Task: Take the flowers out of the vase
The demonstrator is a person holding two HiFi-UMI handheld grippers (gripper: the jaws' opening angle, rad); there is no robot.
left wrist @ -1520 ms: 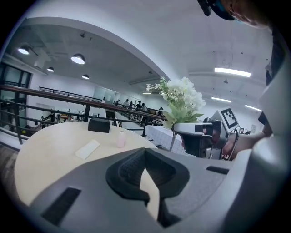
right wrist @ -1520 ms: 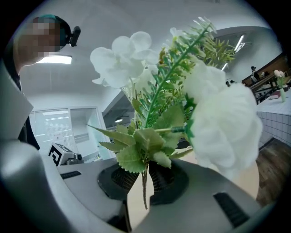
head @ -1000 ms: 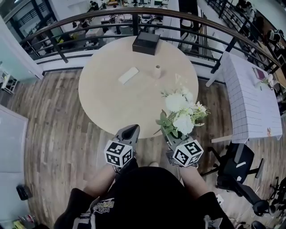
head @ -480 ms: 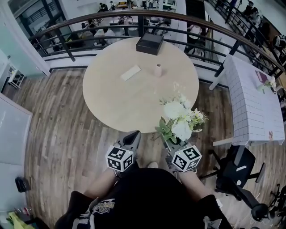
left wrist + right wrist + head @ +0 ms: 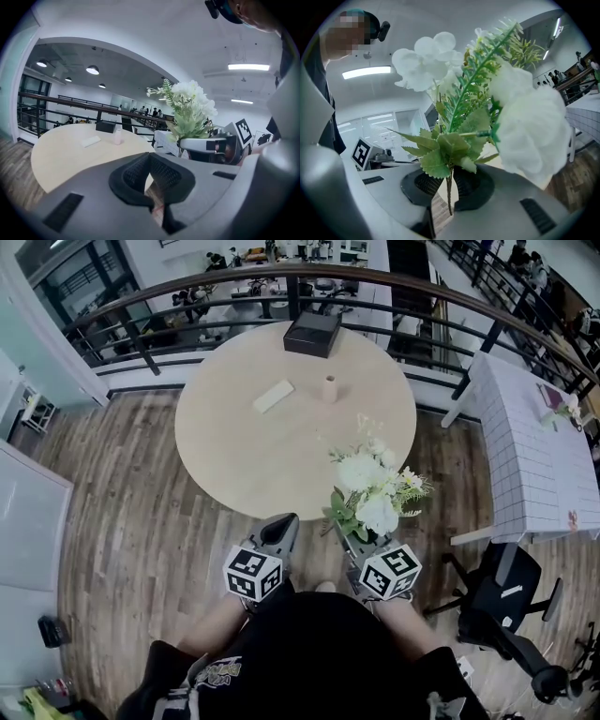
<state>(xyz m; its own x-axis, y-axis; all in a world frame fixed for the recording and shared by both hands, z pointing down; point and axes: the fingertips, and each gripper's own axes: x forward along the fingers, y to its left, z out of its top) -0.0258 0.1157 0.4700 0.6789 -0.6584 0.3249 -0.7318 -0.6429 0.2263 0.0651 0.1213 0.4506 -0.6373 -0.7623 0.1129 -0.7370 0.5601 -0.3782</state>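
Observation:
My right gripper (image 5: 361, 540) is shut on the thin green stems (image 5: 449, 192) of a bunch of white flowers (image 5: 370, 491) with green leaves. It holds the bunch upright over the round table's near right edge. The blooms (image 5: 520, 126) fill the right gripper view. A small pale vase (image 5: 329, 388) stands alone on the far part of the table (image 5: 234, 446), well apart from the flowers, and shows small in the left gripper view (image 5: 117, 136). My left gripper (image 5: 279, 523) is shut and holds nothing, level with the table's near edge, left of the bunch (image 5: 187, 105).
A black box (image 5: 311, 334) sits at the table's far edge and a flat white object (image 5: 273, 396) lies left of the vase. A dark railing (image 5: 187, 306) curves behind the table. To the right are a white gridded table (image 5: 530, 446) and an office chair (image 5: 502, 601).
Both grippers and the bunch have drawn back a little toward the table's near edge. Neither grip has changed.

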